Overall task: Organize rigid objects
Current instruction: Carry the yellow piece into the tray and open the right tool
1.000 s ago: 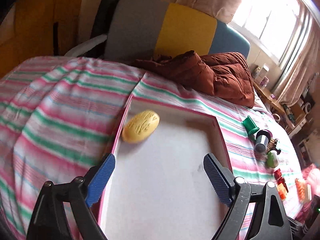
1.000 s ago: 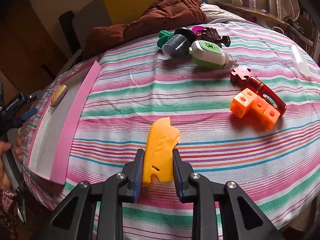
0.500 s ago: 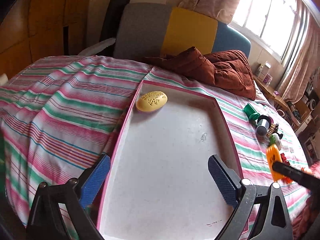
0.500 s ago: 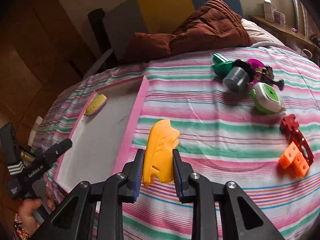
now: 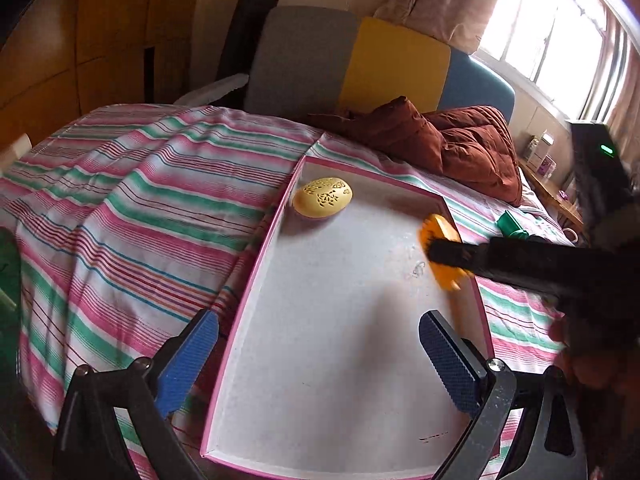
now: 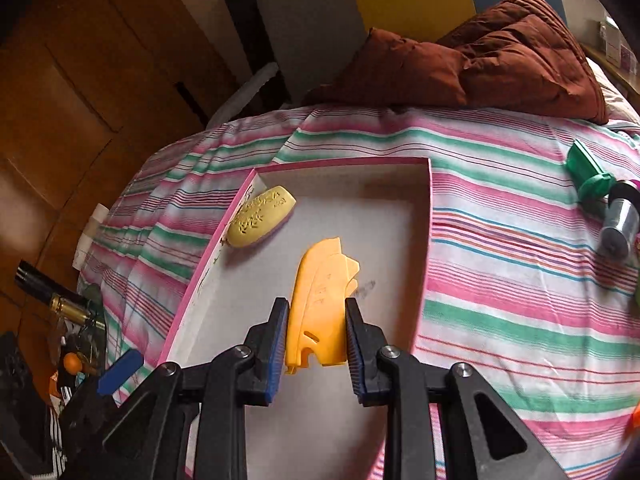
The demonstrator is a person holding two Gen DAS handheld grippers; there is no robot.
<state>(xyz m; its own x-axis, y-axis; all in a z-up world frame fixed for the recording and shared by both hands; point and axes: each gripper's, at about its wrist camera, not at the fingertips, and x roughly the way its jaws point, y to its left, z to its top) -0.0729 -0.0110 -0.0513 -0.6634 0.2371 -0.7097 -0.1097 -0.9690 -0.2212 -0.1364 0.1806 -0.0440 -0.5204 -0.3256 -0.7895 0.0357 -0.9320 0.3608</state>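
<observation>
Orange plastic piece [image 6: 320, 304] | clamped, right gripper [image 6: 317, 334] | over pink-rimmed tray [image 6: 424, 216] | markings unreadable

The orange piece [image 6: 320, 304] looks like smooth matt plastic. The tray [image 5: 256, 268] has a glossy pink rim and a matt, scuffed white floor. The striped cloth [image 6: 520, 280] is woven; the brown jacket [image 6: 500, 64] is quilted fabric.

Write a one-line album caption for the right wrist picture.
Right gripper holds an orange piece over the pink tray, near a yellow oval.
</observation>
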